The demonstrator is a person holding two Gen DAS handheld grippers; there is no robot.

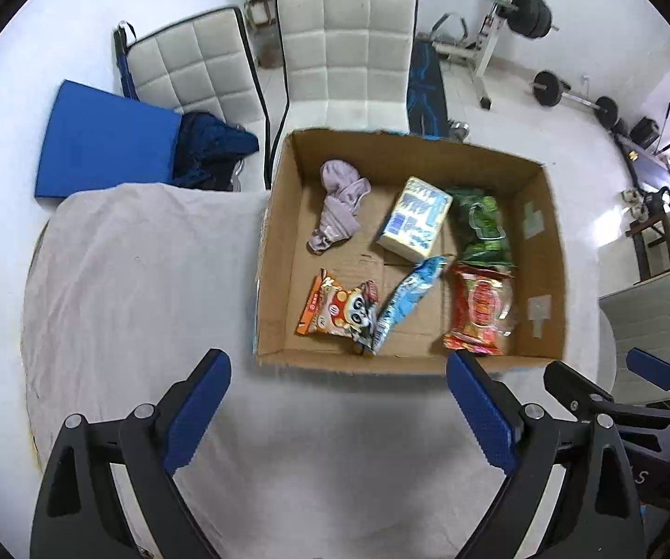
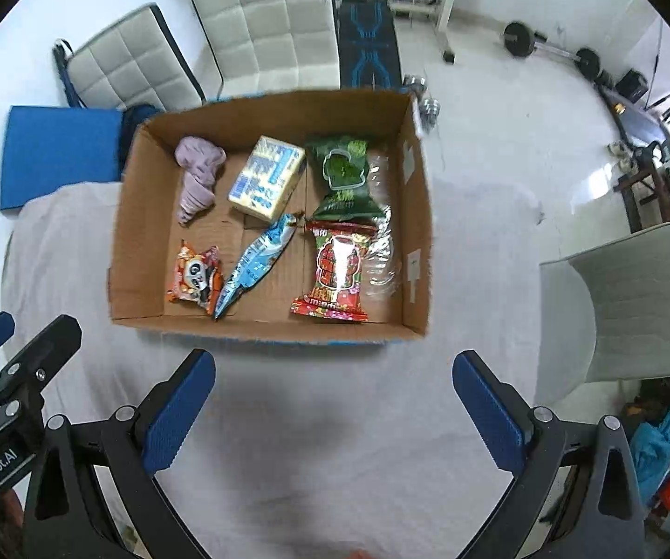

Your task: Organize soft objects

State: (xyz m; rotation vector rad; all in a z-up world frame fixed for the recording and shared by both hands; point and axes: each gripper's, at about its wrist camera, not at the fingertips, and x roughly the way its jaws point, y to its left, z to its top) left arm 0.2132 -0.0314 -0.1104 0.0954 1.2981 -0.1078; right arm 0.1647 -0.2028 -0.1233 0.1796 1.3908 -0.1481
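left wrist view: left gripper (image 1: 337,407) hangs above the white cloth-covered table (image 1: 139,279), jaws spread wide, nothing between them, pointing steeply down just short of the cardboard box (image 1: 540,233). all the soft stuff sits inside the box: lilac cloth bundle (image 1: 339,205) at the far left, yellow-blue pack (image 1: 416,219) beside it, green bag (image 1: 481,223) on the far right side, red bag (image 1: 481,310) in front of that, light blue pouch (image 1: 409,303) lying diagonally in the middle, its near end overlapping the orange panda packet (image 1: 337,310) at the near left. right gripper pokes in at the lower right edge. right wrist view: right gripper (image 2: 332,407) also gaping wide and empty over the cloth, box wall (image 2: 416,233) just ahead, same six items inside, left gripper at the lower left edge. handling guess: everything looks light and squashy; foil and plastic bags are probably slippery and crinkly, so pinch a crimped end seam or across the middle, gently, so as not to crush what's inside. cloth is limp, grab the bunched top. the pack looks the firmest, take it across its short sides. nothing visible left outside the box, so the job looks about done.
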